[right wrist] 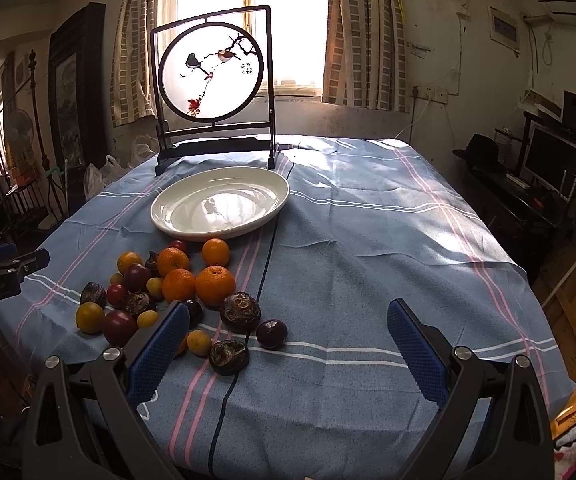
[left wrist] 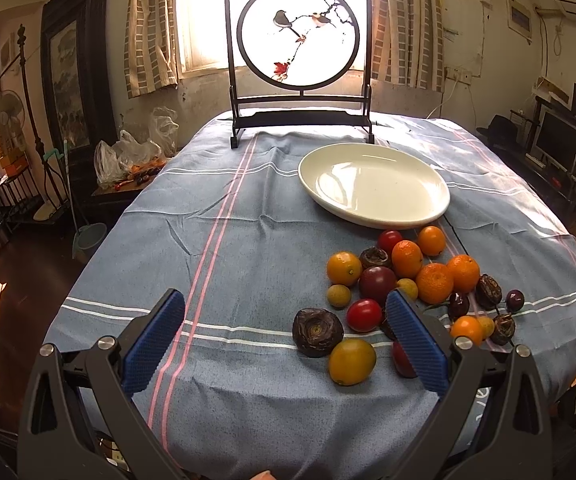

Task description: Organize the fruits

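A pile of small fruits (left wrist: 412, 280) lies on the blue striped tablecloth: oranges, yellow and red round fruits, dark purple ones and brown water chestnuts. The pile also shows in the right wrist view (right wrist: 167, 292). An empty white plate (left wrist: 374, 184) sits just behind the pile; it also shows in the right wrist view (right wrist: 220, 203). My left gripper (left wrist: 285, 306) is open and empty, its right finger over the near edge of the pile. My right gripper (right wrist: 288, 316) is open and empty, to the right of the pile, its left finger beside a dark fruit (right wrist: 193, 312).
A framed round bird screen (left wrist: 300, 52) stands at the table's far edge behind the plate. Plastic bags (left wrist: 135, 156) lie on a side table at the left. A desk with a monitor (right wrist: 548, 160) stands at the right. The cloth hangs over the near edge.
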